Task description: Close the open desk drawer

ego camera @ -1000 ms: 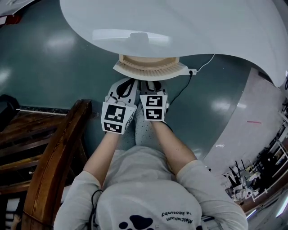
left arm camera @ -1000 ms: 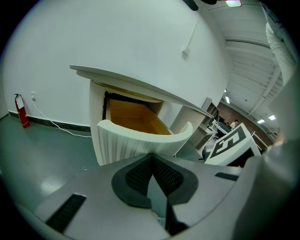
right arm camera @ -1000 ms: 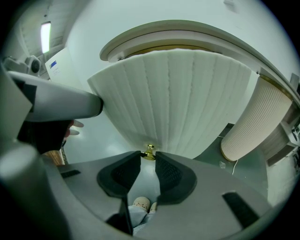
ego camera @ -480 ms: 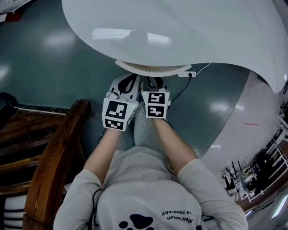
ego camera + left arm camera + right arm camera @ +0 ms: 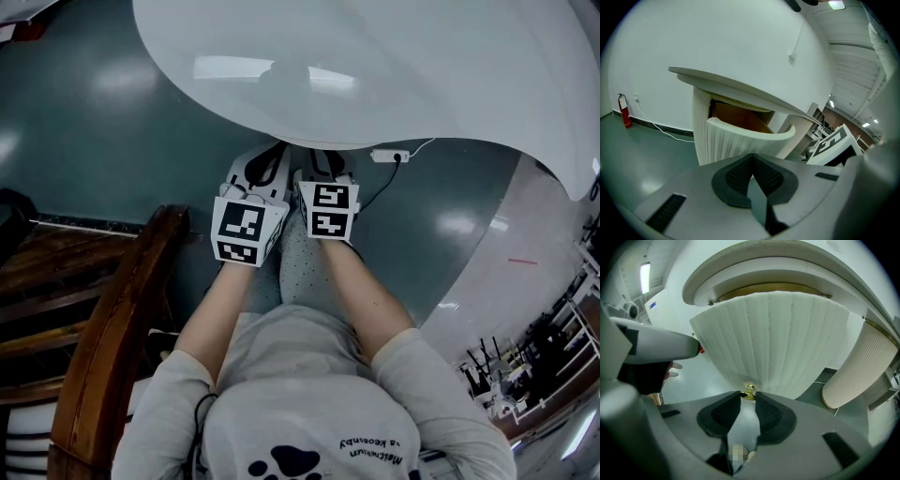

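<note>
1. Head view: the white desk top (image 5: 375, 66) fills 12 o'clock. The left gripper (image 5: 265, 164) and right gripper (image 5: 323, 167) sit side by side at its near edge.
2. Left gripper view: the jaws are pressed together with nothing between them. At 12 o'clock the ribbed drawer (image 5: 736, 140) stands slightly out under the desk top.
3. Right gripper view: the jaw tips pinch the brass knob (image 5: 749, 391) on the drawer front, at 12 o'clock.

glossy white desk top (image 5: 375, 66), matt ribbed drawer front (image 5: 773, 343), shiny brass knob (image 5: 749, 391), smooth glossy floor (image 5: 112, 141).
</note>
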{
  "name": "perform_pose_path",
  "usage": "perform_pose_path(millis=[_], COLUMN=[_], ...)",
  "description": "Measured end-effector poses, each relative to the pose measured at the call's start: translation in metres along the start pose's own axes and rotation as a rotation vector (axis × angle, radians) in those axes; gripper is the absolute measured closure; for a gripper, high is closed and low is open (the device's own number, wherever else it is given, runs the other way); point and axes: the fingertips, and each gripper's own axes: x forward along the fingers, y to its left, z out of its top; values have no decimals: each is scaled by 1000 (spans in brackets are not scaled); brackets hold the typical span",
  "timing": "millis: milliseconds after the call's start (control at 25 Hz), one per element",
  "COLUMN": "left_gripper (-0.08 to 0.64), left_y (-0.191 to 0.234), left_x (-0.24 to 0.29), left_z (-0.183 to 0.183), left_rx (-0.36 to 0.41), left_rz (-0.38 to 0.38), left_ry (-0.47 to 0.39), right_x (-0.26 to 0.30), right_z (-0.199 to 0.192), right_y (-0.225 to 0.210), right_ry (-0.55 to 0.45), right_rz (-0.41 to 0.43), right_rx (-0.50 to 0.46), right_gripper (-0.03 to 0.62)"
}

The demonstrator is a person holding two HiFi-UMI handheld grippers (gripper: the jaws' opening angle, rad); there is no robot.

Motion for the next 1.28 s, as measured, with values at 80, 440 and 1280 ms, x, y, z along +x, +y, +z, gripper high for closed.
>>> perform_pose_path(millis=[80, 440, 1280], left_gripper=[554, 554, 554], left_y=[4, 4, 19], left_x=[1, 14, 27], left_z=[1, 12, 32], left_rx=[-2, 0, -18], left_rz=[8, 12, 33], left_ry=[-3, -15, -57], right_x=[3, 15, 34], right_z=[5, 33, 66], right_y=[-2, -13, -23], right_ry=[-8, -45, -94], right_rz=[-3, -14, -28], right_rx=[-3, -18, -49], right_gripper=[485, 485, 485])
